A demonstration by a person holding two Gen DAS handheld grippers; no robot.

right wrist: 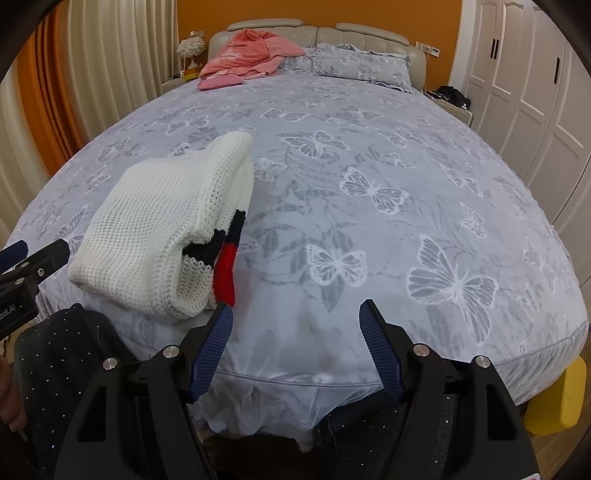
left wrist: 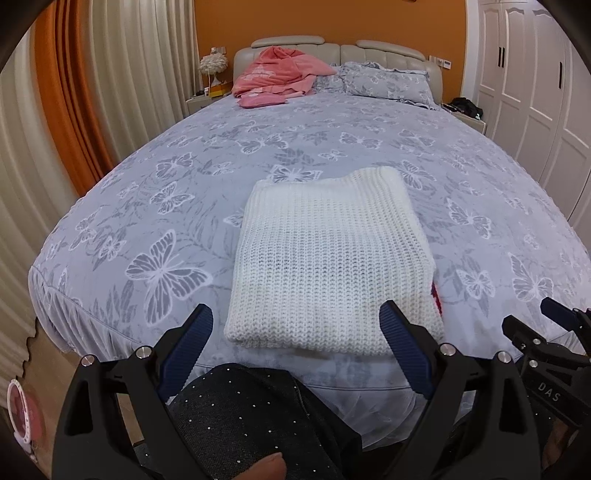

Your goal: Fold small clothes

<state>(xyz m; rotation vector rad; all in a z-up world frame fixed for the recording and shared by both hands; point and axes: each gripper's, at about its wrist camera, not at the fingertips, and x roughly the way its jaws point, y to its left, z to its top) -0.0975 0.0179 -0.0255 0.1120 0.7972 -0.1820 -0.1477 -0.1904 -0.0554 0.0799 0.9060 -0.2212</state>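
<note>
Sweater lies folded on your bed. Your left gripper and right gripper both gape, holding nothing.

Black-framed tongs with ribbed blue pads and silver screws; dark trousers flecked with tiny studs.

Orange wall; cream curtains; white wardrobe; butterfly-print bed.
</note>
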